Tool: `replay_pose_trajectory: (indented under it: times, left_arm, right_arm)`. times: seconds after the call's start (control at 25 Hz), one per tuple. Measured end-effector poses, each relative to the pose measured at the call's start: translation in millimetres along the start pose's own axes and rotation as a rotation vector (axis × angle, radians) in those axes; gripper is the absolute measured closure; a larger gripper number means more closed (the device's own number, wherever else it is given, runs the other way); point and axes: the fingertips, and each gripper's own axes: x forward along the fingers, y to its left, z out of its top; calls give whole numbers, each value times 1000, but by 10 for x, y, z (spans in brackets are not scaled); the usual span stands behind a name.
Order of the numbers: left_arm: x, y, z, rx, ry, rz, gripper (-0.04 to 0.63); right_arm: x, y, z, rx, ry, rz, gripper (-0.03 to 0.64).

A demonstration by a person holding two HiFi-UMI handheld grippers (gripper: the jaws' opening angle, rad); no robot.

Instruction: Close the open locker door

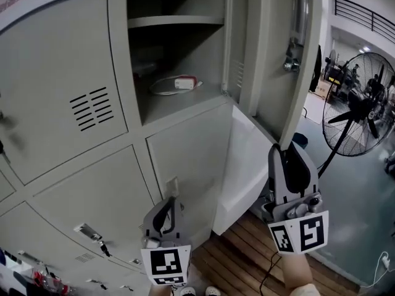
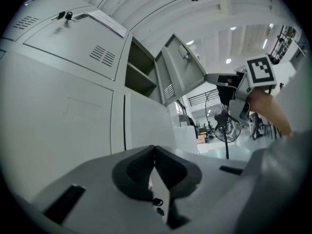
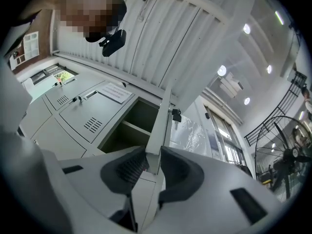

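The open locker door (image 1: 290, 54) is grey and swung out to the right of its compartment (image 1: 179, 60), with a metal latch bar (image 1: 297, 29) on its inner face. My right gripper (image 1: 285, 148) reaches up to the door's bottom edge. In the right gripper view the door's thin edge (image 3: 158, 126) runs up between the pads, and my right gripper (image 3: 152, 162) is shut on it. My left gripper (image 1: 170, 201) hangs lower, in front of the closed lockers, its tips touching and nothing held. The left gripper view shows my left gripper (image 2: 154, 152) shut, with the door (image 2: 183, 69) up to the right.
A white device with a coiled cable (image 1: 179, 83) lies on the compartment's floor under a shelf. A white panel (image 1: 247, 165) juts out below the open door. A standing fan (image 1: 361, 103) is at the right. Keys (image 1: 92, 233) hang in a lower locker. Wooden boards (image 1: 241, 264) lie underfoot.
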Motion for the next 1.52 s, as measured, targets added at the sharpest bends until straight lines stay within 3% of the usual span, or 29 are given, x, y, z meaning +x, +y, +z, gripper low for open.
replay_pose_trajectory:
  times: [1.12,1.52]
  left_arm:
    - [-825,1006,52,9,-4,254,594]
    - [-1054,1283,77,15,-10,343,594]
  right_arm:
    - [382,1127,25,-185,-57,15,499]
    - [602,1505,-23,-223,-53,66,497]
